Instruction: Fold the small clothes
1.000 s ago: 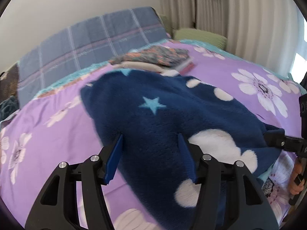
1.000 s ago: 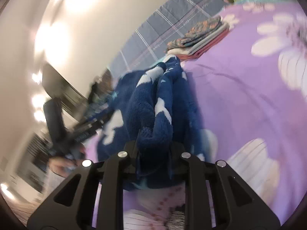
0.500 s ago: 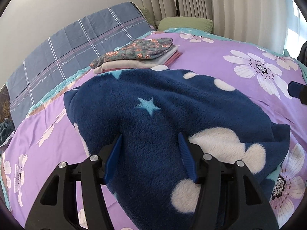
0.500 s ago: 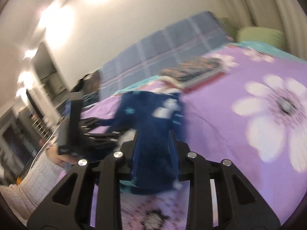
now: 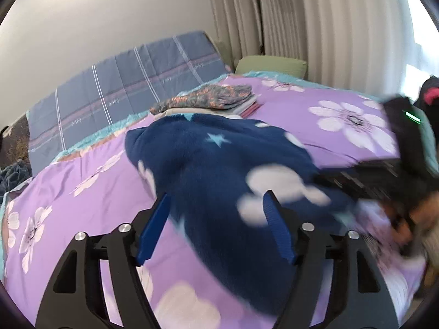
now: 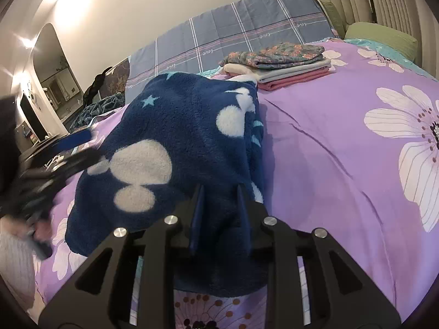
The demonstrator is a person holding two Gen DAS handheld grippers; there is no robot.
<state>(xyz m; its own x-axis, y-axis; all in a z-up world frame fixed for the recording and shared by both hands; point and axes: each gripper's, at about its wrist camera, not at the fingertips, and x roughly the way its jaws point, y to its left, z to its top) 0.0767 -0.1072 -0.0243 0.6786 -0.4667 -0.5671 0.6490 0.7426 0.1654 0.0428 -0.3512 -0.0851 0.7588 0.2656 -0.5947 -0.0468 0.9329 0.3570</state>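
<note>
A navy fleece garment (image 5: 219, 164) with white mouse-head shapes and pale blue stars lies on the purple flowered bedspread (image 5: 82, 192). My left gripper (image 5: 216, 205) is open and empty, its blue pads hovering over the garment's near left edge. In the right wrist view the same garment (image 6: 164, 142) is bunched, and my right gripper (image 6: 219, 194) is shut on its near edge, with fleece pinched between the pads. The right gripper also shows blurred at the right of the left wrist view (image 5: 389, 175).
A stack of folded clothes (image 6: 277, 63) with a floral piece on top sits at the back of the bed (image 6: 356, 164). A blue plaid cover (image 5: 115, 87) and a green pillow (image 5: 271, 65) lie against the wall. Curtains (image 5: 329, 27) hang at the right.
The right gripper has come down toward the bed with the garment's edge still pinched, flattening the fleece. The left gripper has drawn back slightly and stays open.
</note>
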